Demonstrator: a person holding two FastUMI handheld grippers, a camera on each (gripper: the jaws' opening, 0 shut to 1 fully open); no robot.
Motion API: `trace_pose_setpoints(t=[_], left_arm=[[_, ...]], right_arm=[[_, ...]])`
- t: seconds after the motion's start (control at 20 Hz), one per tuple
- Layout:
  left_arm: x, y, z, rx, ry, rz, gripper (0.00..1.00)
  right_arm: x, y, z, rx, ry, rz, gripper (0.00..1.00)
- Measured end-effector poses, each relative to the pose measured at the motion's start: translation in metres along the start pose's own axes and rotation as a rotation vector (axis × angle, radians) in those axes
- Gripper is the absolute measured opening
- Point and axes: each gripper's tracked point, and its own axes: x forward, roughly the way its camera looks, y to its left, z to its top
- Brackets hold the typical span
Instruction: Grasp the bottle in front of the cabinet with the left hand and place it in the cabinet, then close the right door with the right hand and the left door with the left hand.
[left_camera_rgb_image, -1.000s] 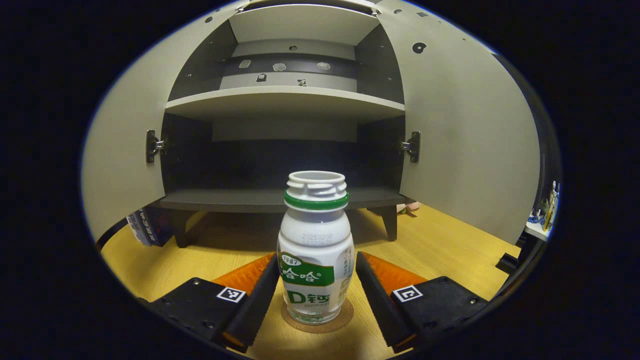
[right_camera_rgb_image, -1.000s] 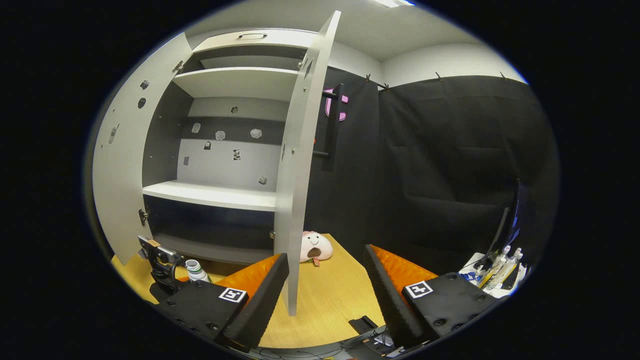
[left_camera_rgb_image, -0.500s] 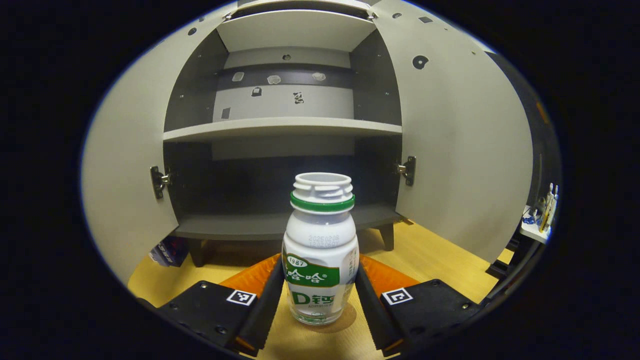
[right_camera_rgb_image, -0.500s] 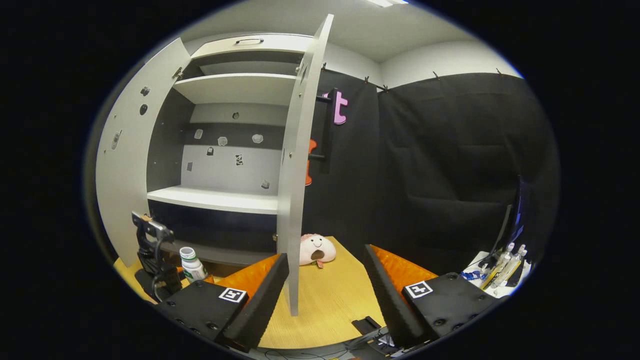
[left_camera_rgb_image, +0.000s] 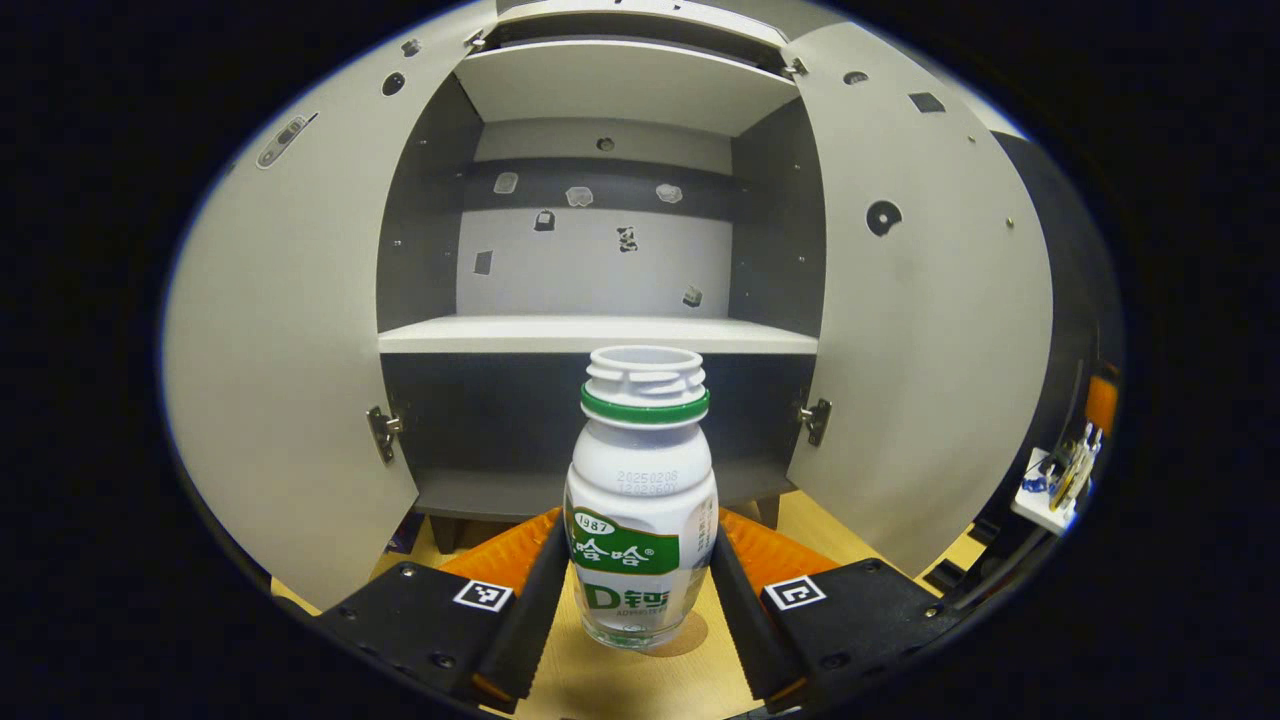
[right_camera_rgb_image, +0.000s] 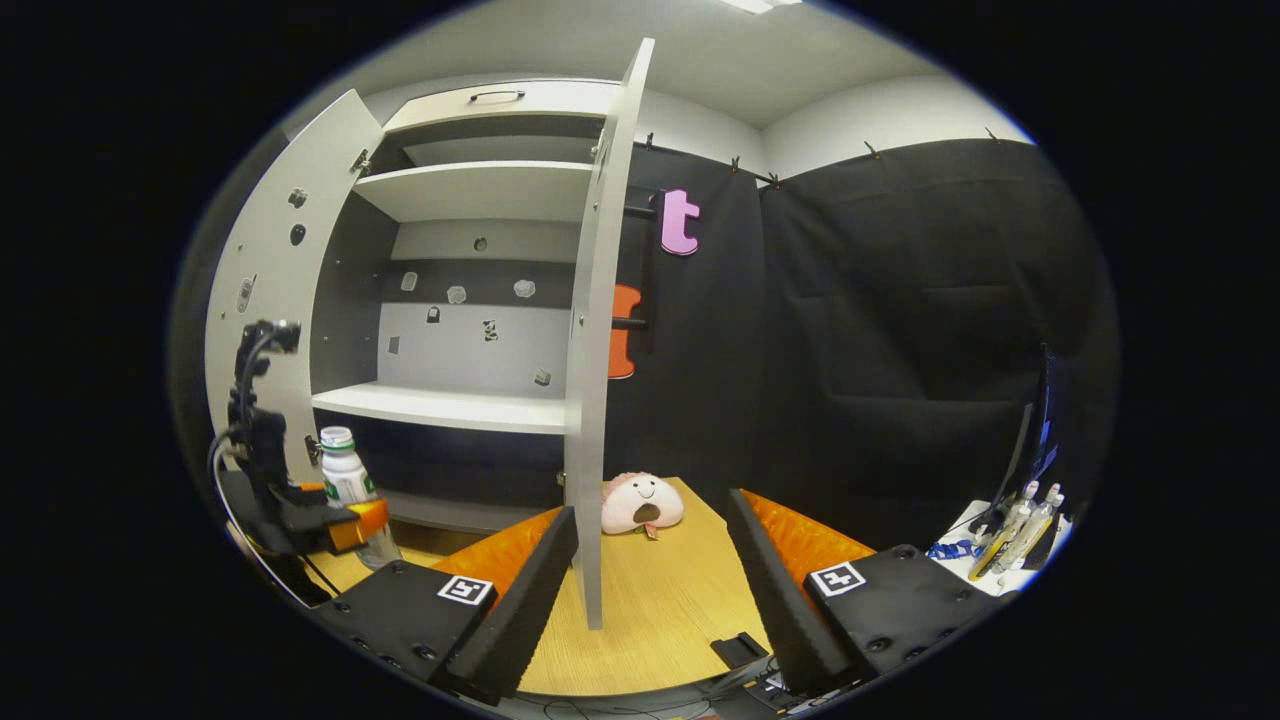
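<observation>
Pale wooden tabletop (left_camera_rgb_image: 620, 685) below; left tool (left_camera_rgb_image: 636, 590) clamps the white green-banded plastic bottle (left_camera_rgb_image: 640, 500), grey cabinet (left_camera_rgb_image: 600, 335) ahead. Keep it upright; right tool (right_camera_rgb_image: 650, 575) gapes empty.

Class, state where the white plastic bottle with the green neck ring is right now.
In the left gripper view, the white plastic bottle with the green neck ring sits centred, clamped between the left gripper jaws, before the open grey cabinet.

We note a pink plush toy (right_camera_rgb_image: 641, 503) lying on the wooden tabletop (right_camera_rgb_image: 660, 610), near the black cloth wall (right_camera_rgb_image: 900, 330). At the far right, small bottles (right_camera_rgb_image: 1010, 525) stand on a white surface beside a dark monitor edge (right_camera_rgb_image: 1035, 430).
</observation>
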Motion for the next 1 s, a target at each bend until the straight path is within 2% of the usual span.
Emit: trace_pose_setpoints(t=[0.15, 0.25, 0.45, 0.7, 1.0], left_arm=[[-0.004, 0.010, 0.040, -0.069, -0.020, 0.000, 0.77], [-0.002, 0.018, 0.068, -0.079, -0.041, 0.011, 0.77], [0.009, 0.032, 0.119, 0.007, -0.072, 0.028, 0.77], [0.033, 0.036, 0.170, 0.045, -0.097, 0.023, 0.77], [0.074, 0.044, 0.206, 0.071, -0.093, 0.044, 0.77]], right_arm=[[-0.007, -0.002, -0.003, -0.002, 0.002, 0.006, 0.99], [-0.012, -0.002, -0.003, -0.002, 0.003, 0.011, 0.99], [-0.020, -0.003, 0.001, 0.000, -0.007, 0.017, 0.99], [-0.025, -0.007, -0.001, -0.001, -0.010, 0.015, 0.99], [-0.026, -0.016, -0.002, 0.014, -0.011, -0.008, 0.99]])
